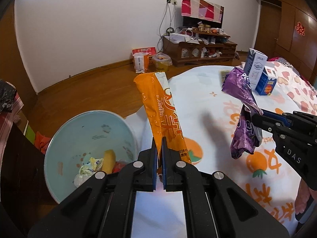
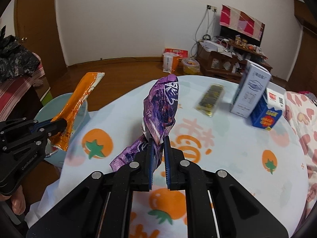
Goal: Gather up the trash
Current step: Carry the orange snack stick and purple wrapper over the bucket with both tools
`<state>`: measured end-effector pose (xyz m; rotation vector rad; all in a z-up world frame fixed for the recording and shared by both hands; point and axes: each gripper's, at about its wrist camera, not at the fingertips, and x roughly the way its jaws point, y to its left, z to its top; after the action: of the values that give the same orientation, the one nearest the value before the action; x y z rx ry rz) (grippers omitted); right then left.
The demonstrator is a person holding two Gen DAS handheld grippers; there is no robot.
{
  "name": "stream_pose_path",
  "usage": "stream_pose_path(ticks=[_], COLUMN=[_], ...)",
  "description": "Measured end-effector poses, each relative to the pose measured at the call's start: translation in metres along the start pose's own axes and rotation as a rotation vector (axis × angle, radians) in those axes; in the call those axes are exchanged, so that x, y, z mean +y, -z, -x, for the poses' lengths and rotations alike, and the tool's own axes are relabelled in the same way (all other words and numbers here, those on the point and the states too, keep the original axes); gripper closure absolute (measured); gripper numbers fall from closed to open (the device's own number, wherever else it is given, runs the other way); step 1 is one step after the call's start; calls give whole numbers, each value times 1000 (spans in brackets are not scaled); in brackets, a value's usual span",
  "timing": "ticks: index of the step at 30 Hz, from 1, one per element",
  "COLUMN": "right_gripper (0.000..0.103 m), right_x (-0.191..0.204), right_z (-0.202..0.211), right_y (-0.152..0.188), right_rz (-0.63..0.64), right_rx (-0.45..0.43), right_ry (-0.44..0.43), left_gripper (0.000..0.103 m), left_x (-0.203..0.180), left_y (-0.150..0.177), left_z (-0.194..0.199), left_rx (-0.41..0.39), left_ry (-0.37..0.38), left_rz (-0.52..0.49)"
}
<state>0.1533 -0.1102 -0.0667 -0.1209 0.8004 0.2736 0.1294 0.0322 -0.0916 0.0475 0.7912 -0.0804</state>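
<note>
My left gripper point(image 1: 159, 140) is shut on a long orange snack wrapper point(image 1: 158, 107), which stands up from the jaws beside the light blue trash bin point(image 1: 59, 138). In the right wrist view that left gripper point(image 2: 64, 124) holds the orange wrapper point(image 2: 79, 97) over the bin's rim point(image 2: 42, 107). My right gripper point(image 2: 158, 139) is shut on a crumpled purple wrapper point(image 2: 161, 105), lifted above the bed sheet. The left wrist view has the right gripper point(image 1: 255, 117) at the right with the purple wrapper point(image 1: 240, 91) hanging from it. The bin holds several scraps point(image 1: 95, 165).
A dark flat packet point(image 2: 211, 100), a tall white carton point(image 2: 248, 91) and a blue carton point(image 2: 264, 118) lie further off on the orange-print sheet point(image 2: 237, 148). A pink heart blanket point(image 2: 301, 123) sits at the right. Behind are wooden floor, bags point(image 1: 141, 61) and a cluttered TV stand point(image 1: 200, 47).
</note>
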Motion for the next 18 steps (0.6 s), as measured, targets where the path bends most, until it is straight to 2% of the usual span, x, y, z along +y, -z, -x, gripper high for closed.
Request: stream_pose_path(ticks=[10, 18], right_gripper=[92, 92], right_x=[34, 78], right_z=[-10, -8], right_y=[-12, -27], right_rz=[56, 134], right_rx=[3, -15], right_ry=[-43, -100], left_gripper=[99, 99], left_x=[35, 70], left_y=[10, 17], left_z=[5, 15], left_rx=[1, -1], left_ry=[-44, -113], left_rz=[42, 77])
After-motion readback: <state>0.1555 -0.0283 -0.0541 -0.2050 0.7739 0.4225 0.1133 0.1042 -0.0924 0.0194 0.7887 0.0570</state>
